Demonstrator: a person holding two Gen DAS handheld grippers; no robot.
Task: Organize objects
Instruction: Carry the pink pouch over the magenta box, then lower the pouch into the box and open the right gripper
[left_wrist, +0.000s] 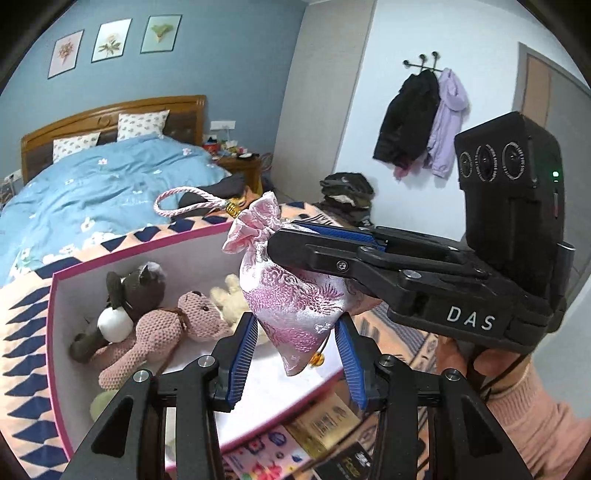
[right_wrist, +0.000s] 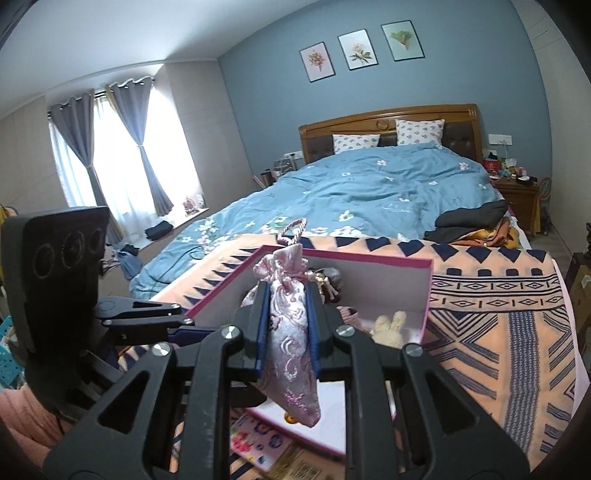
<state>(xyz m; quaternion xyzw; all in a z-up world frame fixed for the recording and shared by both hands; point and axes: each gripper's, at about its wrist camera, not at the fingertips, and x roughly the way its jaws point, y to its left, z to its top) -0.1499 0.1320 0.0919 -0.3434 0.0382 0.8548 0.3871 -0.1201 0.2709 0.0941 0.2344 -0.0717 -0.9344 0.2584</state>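
Observation:
A pink brocade drawstring pouch (left_wrist: 291, 295) with a pink cord loop hangs above a pink-rimmed box (left_wrist: 55, 317). My right gripper (right_wrist: 286, 325) is shut on the pouch (right_wrist: 290, 343) and holds it over the box (right_wrist: 428, 291); it also shows in the left wrist view (left_wrist: 295, 240). My left gripper (left_wrist: 297, 354) is open, its blue pads on either side of the pouch's lower end without pinching it. In the box lie a pink knitted bear (left_wrist: 162, 332), a grey plush toy (left_wrist: 136, 291) and a cream bunny (left_wrist: 231, 299), also seen from the right wrist (right_wrist: 388, 325).
The box sits on a peach and navy patterned blanket (right_wrist: 498, 314) at the foot of a bed with a blue duvet (right_wrist: 369, 192). Sticker sheets and a small carton (left_wrist: 317, 424) lie by the box's near side. Folded dark clothes (right_wrist: 469, 219) lie on the bed's right.

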